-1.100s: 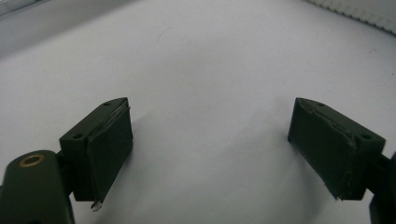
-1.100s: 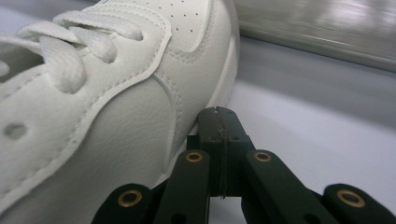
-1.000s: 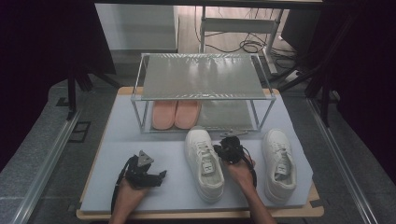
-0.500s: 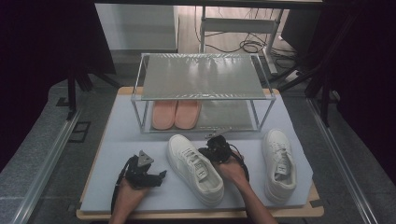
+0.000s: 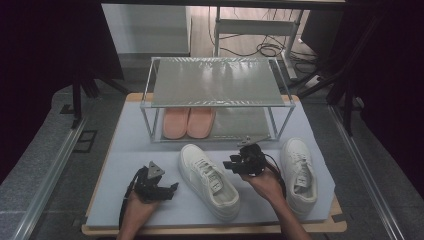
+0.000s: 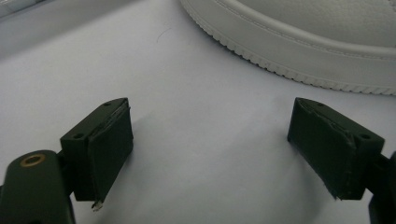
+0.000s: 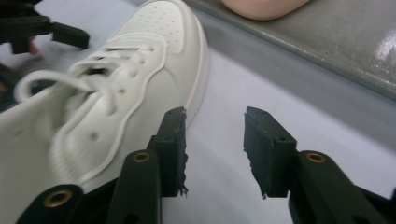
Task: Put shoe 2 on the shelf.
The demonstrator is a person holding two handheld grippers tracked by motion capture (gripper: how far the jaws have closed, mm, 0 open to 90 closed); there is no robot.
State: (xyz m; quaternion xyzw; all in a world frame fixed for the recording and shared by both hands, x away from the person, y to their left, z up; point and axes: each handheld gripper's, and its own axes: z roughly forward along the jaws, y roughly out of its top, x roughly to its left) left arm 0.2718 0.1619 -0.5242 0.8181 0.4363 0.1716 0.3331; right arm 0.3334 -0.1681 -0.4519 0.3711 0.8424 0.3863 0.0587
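Since the earlier frames, the left white sneaker [image 5: 209, 180] has swung from lying straight to lying diagonally, toe toward the rack, and your right gripper [image 5: 239, 163] has shifted left with it. Your left gripper [image 5: 167, 189] has stayed put.

Positions, all relative to the left white sneaker:
- Your right gripper sits just beside its right flank, near the laces. The jaws stand partly open with nothing between them.
- Your left gripper rests just beside its left flank, on the grey mat [image 5: 125, 155]. The jaws stand wide apart and empty.
- The right white sneaker [image 5: 298, 173] lies to the right, well apart, beyond your right hand [image 5: 265, 184].
- The metal shoe rack [image 5: 217, 97] stands directly beyond the toe. A pair of pink slippers [image 5: 189, 121] occupies the left half of its lower shelf.

Obstructions: the rack's front rail lies close ahead of the toe. Your right hand and gripper fill the gap between the two sneakers.

View differences:
- The right gripper view shows the sneaker's perforated toe and lace loops, plus the slipper toe on the shelf edge.
- The left gripper view shows the ribbed sole edge [image 6: 299, 51] and bare mat between the jaws.
- The high view shows the full layout.
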